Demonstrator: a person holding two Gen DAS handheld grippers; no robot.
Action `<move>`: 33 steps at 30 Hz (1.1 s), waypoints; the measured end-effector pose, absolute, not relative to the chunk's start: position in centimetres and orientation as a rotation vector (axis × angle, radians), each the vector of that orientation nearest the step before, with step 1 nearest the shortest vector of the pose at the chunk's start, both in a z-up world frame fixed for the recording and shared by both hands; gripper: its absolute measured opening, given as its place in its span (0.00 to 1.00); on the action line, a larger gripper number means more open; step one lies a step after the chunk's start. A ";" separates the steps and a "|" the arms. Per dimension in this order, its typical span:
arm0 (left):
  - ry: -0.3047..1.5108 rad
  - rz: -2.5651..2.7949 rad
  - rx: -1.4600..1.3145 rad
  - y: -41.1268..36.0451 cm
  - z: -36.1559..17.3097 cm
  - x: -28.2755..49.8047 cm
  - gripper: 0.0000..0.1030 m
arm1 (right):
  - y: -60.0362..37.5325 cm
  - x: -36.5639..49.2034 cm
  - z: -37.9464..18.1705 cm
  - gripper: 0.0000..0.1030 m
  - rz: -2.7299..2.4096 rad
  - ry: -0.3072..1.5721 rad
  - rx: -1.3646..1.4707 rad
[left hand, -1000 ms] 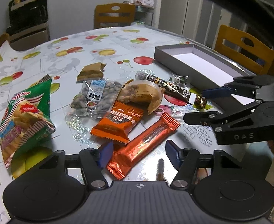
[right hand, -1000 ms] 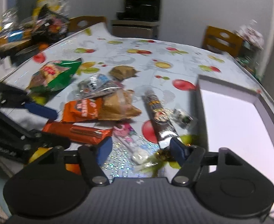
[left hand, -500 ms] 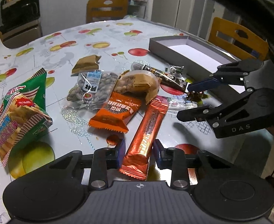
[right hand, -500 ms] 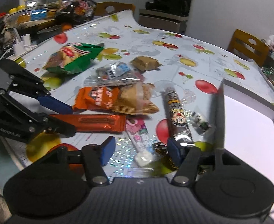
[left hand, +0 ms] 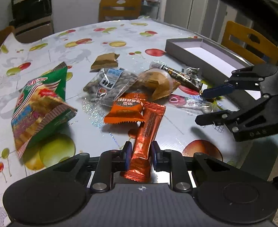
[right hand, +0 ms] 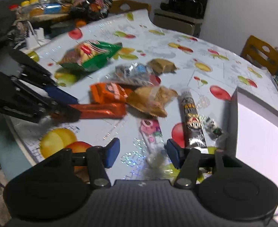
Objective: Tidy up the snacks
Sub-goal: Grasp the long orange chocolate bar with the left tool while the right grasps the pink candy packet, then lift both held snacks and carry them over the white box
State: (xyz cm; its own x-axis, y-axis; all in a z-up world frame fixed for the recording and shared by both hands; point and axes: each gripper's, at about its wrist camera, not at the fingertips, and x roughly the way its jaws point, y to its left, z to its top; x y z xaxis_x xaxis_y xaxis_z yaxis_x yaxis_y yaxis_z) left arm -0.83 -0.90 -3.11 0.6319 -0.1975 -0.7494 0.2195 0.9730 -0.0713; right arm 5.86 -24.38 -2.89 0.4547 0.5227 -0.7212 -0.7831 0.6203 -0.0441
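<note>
Down at the bottom of the left wrist view, the left gripper (left hand: 139, 156) is clamped narrow on the near end of the long orange bar (left hand: 145, 140), blue pads pressing both sides of the wrapper, while the bar's far end sits against the orange packet (left hand: 126, 108) in the pile. Off to the right the grey box (left hand: 205, 54) sits empty on the table (left hand: 120, 34), and the right gripper (left hand: 212, 105) hangs over the pink candy strip (left hand: 188, 102). Over in the right wrist view (kinda blurry), the right gripper (right hand: 141, 152) is half open and closing, with the pink candy strip (right hand: 151, 132) between the pads but not pinched as far as I can tell. Risk-wise: the bar is only held by its end, so I'd guess it droops or slips out on the lift, or drags the orange packet along. The right side could also close on the dark stick (right hand: 193, 117) just beside its pad.
</note>
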 end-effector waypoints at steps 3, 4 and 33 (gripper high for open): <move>0.854 -0.240 0.027 -0.9 -3.1 -1.0 0.23 | -24.2 6.7 -3.5 0.47 0.807 0.768 -0.384; 0.854 -0.240 0.028 -0.9 -3.1 -1.0 0.23 | -24.3 7.0 -3.7 0.47 0.799 0.781 -0.370; 0.809 -0.230 0.038 -3.4 -3.8 0.5 0.22 | -27.7 4.7 -2.6 0.17 0.744 0.698 -0.172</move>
